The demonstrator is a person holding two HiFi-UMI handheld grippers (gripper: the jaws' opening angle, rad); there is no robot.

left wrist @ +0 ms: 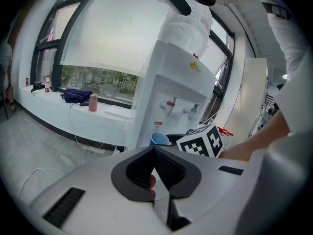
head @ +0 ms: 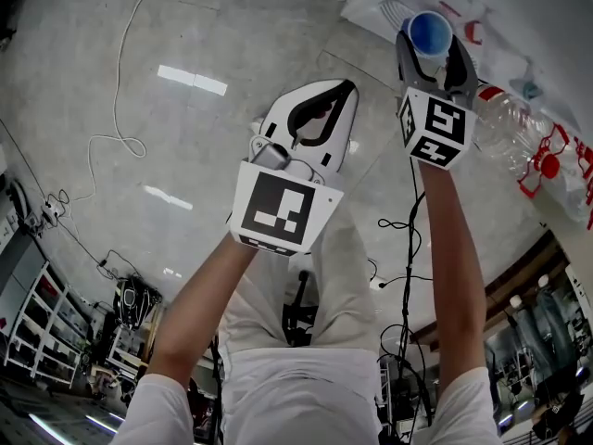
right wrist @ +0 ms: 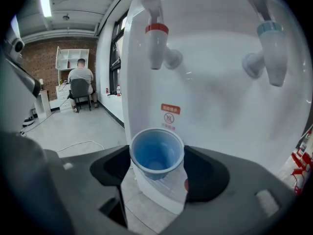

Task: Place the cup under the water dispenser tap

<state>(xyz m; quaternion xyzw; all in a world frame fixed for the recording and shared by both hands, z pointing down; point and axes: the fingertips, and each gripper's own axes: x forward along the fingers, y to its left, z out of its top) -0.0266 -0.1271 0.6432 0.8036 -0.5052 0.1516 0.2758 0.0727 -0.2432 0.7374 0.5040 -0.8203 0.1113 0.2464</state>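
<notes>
A blue cup (right wrist: pixel 156 153) sits upright between the jaws of my right gripper (right wrist: pixel 157 166), which is shut on its sides. It hangs just in front of the white water dispenser (right wrist: pixel 210 87), below and slightly right of the red tap (right wrist: pixel 156 38); the blue tap (right wrist: pixel 271 43) is further right. From the head view the cup (head: pixel 429 33) and right gripper (head: pixel 432 52) are at the top right, by the dispenser (head: pixel 519 26). My left gripper (head: pixel 345 89) stays back in the middle, shut and empty. In the left gripper view its tips (left wrist: pixel 154 151) meet, with the cup (left wrist: pixel 159 139) beyond.
A clear water bottle (head: pixel 510 128) tops the dispenser. A white cable (head: pixel 120 109) loops over the grey floor at left. A window ledge (left wrist: pixel 58 106) with a pink bottle (left wrist: pixel 93 103) runs left of the dispenser. A seated person (right wrist: pixel 80 80) is far off.
</notes>
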